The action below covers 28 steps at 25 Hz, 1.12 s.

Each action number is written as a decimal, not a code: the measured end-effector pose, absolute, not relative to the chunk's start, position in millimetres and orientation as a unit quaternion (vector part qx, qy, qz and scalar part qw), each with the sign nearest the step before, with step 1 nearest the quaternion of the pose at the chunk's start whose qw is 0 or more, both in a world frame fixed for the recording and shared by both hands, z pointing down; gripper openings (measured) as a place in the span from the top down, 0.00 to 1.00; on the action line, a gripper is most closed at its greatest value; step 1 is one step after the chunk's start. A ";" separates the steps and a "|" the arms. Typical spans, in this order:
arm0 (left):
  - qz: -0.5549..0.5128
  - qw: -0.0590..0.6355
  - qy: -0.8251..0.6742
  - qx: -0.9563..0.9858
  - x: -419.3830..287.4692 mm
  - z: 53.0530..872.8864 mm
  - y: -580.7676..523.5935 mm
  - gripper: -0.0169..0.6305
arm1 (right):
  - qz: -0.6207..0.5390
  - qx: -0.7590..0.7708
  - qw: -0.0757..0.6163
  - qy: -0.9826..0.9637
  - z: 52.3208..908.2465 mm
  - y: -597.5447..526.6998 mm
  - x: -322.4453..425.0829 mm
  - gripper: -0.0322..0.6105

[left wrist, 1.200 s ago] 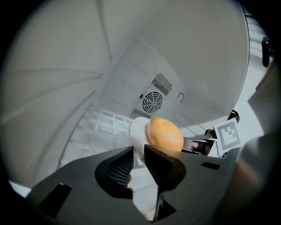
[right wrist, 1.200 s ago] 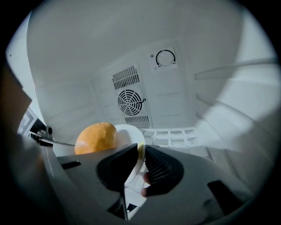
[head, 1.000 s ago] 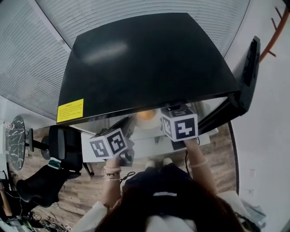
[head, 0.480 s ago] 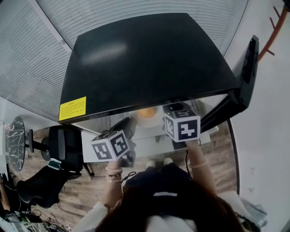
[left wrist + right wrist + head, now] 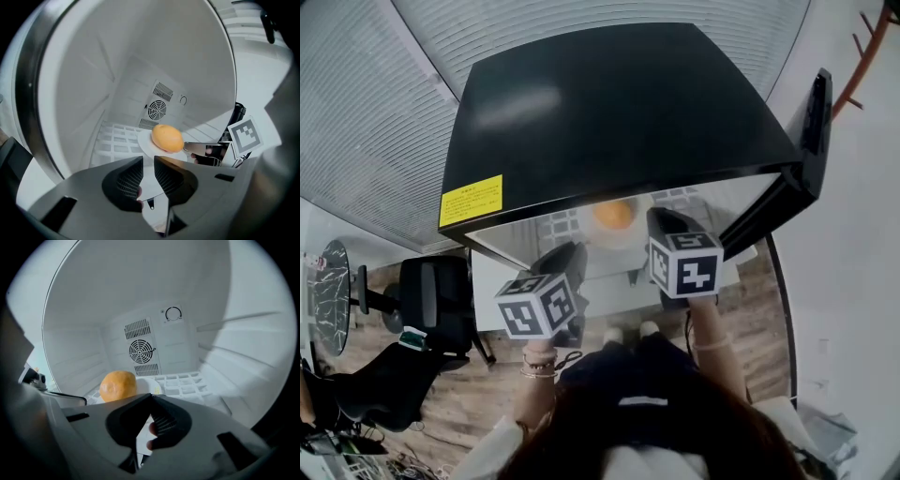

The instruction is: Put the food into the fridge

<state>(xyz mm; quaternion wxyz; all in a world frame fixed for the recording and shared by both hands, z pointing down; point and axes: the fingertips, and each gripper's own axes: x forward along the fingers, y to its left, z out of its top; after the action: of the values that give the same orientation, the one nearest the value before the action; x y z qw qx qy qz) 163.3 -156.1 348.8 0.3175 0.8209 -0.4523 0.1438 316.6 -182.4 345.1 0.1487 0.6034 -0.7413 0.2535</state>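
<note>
So the food, a round orange thing (image 5: 614, 215) with a matte, slightly pitted skin, is found already inside the fridge (image 5: 609, 112), set on a smooth white round plate (image 5: 598, 242) on the white grid shelf (image 5: 183, 383), roughly 12 o'clock from both grippers in the head view. The fridge is seen as a boxy thing with a glossy black top. A yellow rectangular sticker (image 5: 472, 201) is stuck near the front edge at about 9 o'clock, and the black door (image 5: 816, 122) is swung wide open at 2 o'clock. Plain white moulded plastic walls are shown inside, with a round slotted fan grille (image 5: 140, 351) on the back wall at 12 o'clock above the plate. The left gripper (image 5: 570, 251) is held at the fridge mouth, with dark ribbed pads. Its jaws are closing with a clear gap left and nothing caught between them. The orange is seen at about 1 o'clock beyond its tips in the left gripper view. The right gripper (image 5: 662, 218) is reached in beside the plate. Its jaws are closing too, the tips already brought together on nothing, with the orange off at 11 o'clock in the right gripper view. A black office chair (image 5: 431, 300) is parked on the wood-plank floor (image 5: 487, 394) at 8 o'clock.
</note>
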 end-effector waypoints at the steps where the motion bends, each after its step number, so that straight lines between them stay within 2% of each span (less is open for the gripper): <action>1: 0.145 0.314 -0.450 0.823 162.4 347.7 -153.7 0.86 | 0.249 0.610 0.149 -0.737 343.7 -179.3 316.6 0.95; 9: 0.164 0.289 -0.431 0.839 148.4 350.1 -134.8 0.91 | 0.246 0.634 0.138 -0.720 341.4 -152.0 300.1 0.95; 11: 0.167 0.283 -0.425 0.844 144.5 350.1 -130.8 0.96 | 0.245 0.639 0.136 -0.716 341.4 -143.8 293.8 0.95; 19: 0.174 0.270 -0.398 0.859 139.7 350.9 -114.3 0.97 | 0.231 0.655 0.114 -0.710 336.2 -112.1 276.5 0.95; 28: 0.125 0.237 -0.412 0.871 133.5 325.9 -97.2 0.98 | 0.197 0.661 0.083 -0.720 311.8 -99.5 270.8 0.95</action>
<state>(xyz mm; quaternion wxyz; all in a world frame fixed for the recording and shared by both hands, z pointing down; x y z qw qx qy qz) 133.5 -97.2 325.9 0.2372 0.8709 -0.4119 0.1250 270.8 -99.5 311.8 0.0831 0.6607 -0.7196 0.1969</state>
